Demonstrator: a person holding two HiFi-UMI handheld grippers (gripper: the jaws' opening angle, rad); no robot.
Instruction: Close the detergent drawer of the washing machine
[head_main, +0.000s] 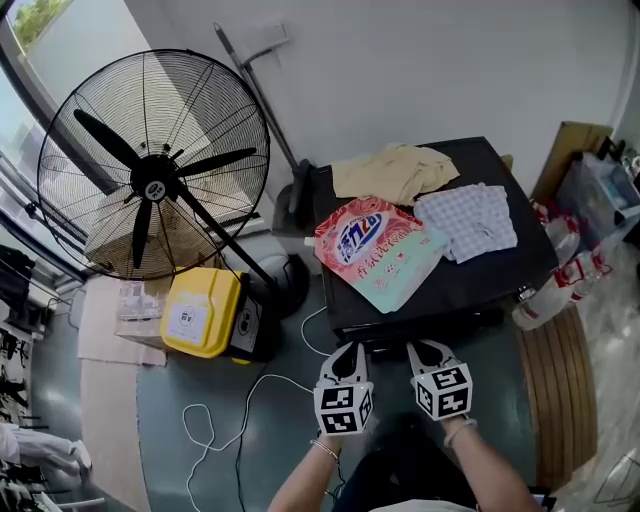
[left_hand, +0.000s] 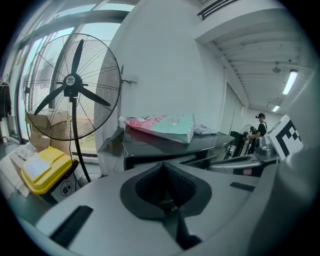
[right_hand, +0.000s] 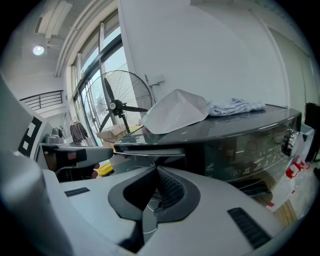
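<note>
Detergent drawer faces left gripper and right gripper, jaws together.

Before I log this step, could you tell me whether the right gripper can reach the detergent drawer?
Probably yes: the right gripper, jaws together, points straight at the drawer on the front of the washing machine, and nothing stands between them.

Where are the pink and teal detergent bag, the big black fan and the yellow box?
pink and teal detergent bag (head_main: 372, 245): head view, middle of its printed face.
big black fan (head_main: 155, 189): head view, centre hub.
yellow box (head_main: 200, 310): head view, its lid.
</note>
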